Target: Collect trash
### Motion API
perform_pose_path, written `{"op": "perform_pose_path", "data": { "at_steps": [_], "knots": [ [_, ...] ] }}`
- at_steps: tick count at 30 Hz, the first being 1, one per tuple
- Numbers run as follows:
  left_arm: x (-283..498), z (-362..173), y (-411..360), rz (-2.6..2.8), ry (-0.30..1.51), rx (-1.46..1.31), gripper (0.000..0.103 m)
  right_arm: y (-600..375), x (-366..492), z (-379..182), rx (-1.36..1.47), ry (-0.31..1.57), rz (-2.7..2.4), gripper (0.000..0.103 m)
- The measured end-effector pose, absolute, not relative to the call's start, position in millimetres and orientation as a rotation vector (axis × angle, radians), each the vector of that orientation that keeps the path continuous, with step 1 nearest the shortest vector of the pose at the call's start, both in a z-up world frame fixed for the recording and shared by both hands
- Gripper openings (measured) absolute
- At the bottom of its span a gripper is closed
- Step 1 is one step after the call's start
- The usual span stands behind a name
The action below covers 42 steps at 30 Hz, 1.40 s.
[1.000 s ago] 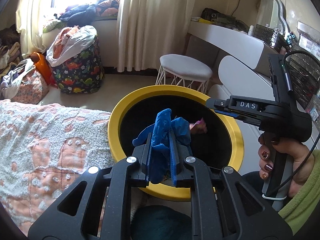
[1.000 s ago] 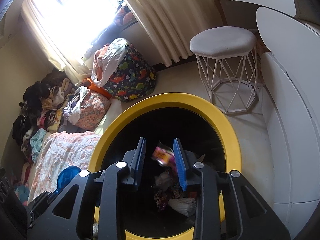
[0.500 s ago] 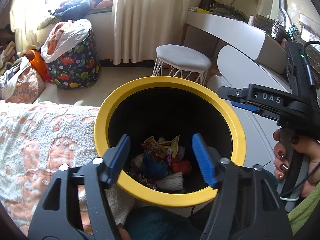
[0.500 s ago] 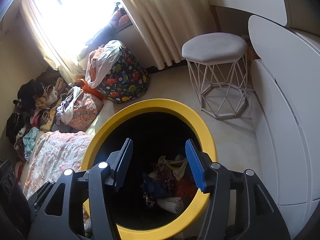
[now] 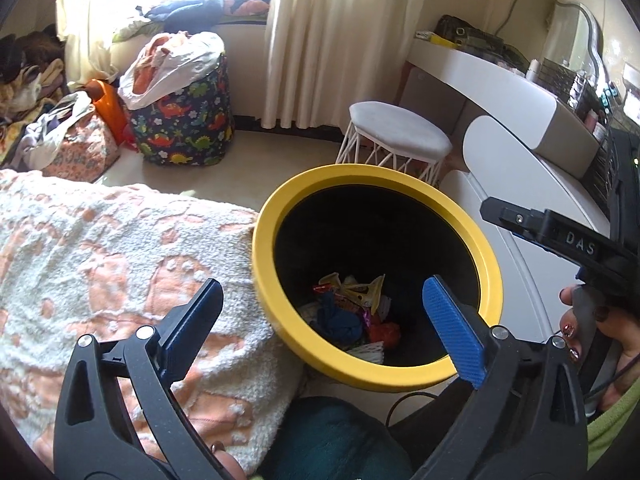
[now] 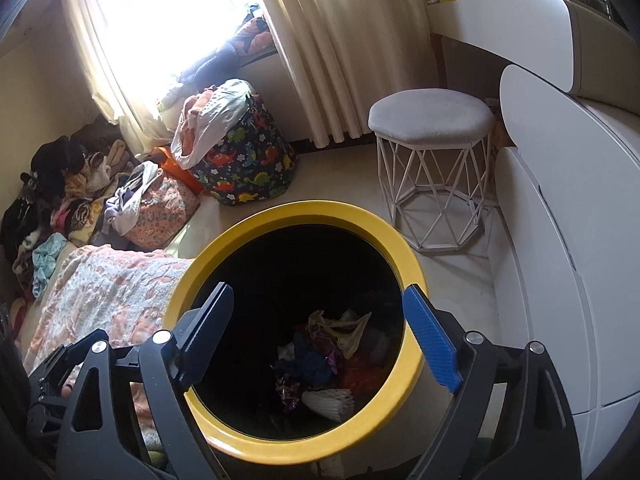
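Note:
A black trash bin with a yellow rim [image 5: 490, 276] [image 6: 414, 276] stands beside the bed. In its bottom lie the blue crumpled trash [image 5: 338, 322] [image 6: 310, 362], several shiny wrappers [image 5: 356, 288] [image 6: 340, 326] and a white ribbed piece [image 6: 330, 400]. My left gripper [image 5: 326, 326] is open wide and empty above the bin's near-left rim. My right gripper [image 6: 316, 340] is open wide and empty above the bin; its body also shows at the right of the left wrist view [image 5: 576, 240].
A bed with a white and orange fleece blanket [image 5: 100, 264] [image 6: 108, 284] touches the bin's left side. A white wire stool [image 5: 396, 140] [image 6: 430, 120] and a white dresser [image 5: 516, 92] [image 6: 568, 208] stand behind and to the right. A dinosaur-print laundry bag [image 5: 184, 120] [image 6: 240, 164] and clothes piles sit by the window.
My left gripper opened and let the blue trash drop into the bin. My right gripper opened and dropped its pink wrapper. Both jaws have spread wider and the left gripper shifted left.

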<state>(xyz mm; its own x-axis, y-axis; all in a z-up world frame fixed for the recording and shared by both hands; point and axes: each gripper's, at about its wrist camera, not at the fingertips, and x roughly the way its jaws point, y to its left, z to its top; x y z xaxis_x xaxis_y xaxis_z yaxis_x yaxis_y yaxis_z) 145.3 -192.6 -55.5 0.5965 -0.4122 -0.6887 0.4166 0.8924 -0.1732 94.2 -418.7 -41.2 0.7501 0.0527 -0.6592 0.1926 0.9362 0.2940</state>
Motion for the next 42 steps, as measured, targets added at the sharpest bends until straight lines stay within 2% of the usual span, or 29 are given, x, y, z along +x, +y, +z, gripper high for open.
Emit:
{"op": "perform_pose_path", "data": {
  "at_steps": [4,7,21,42],
  "knots": [
    [142,-48,-179,-0.443,0.783,-0.001,0.092,-407,88,-32,0.335,0.688,-0.061,0.094],
    [136,-45,-165,-0.414,0.771,-0.017,0.092,-395,83,-25,0.309,0.658,-0.038,0.096],
    [102,-31,-97,-0.242,0.696,-0.087,0.092,-333,55,-4,0.183,0.552,0.083,0.096],
    [36,-19,-57,-0.137,0.503,-0.069,0.092,-295,-34,5,0.118,0.206,0.015,0.096]
  ]
}}
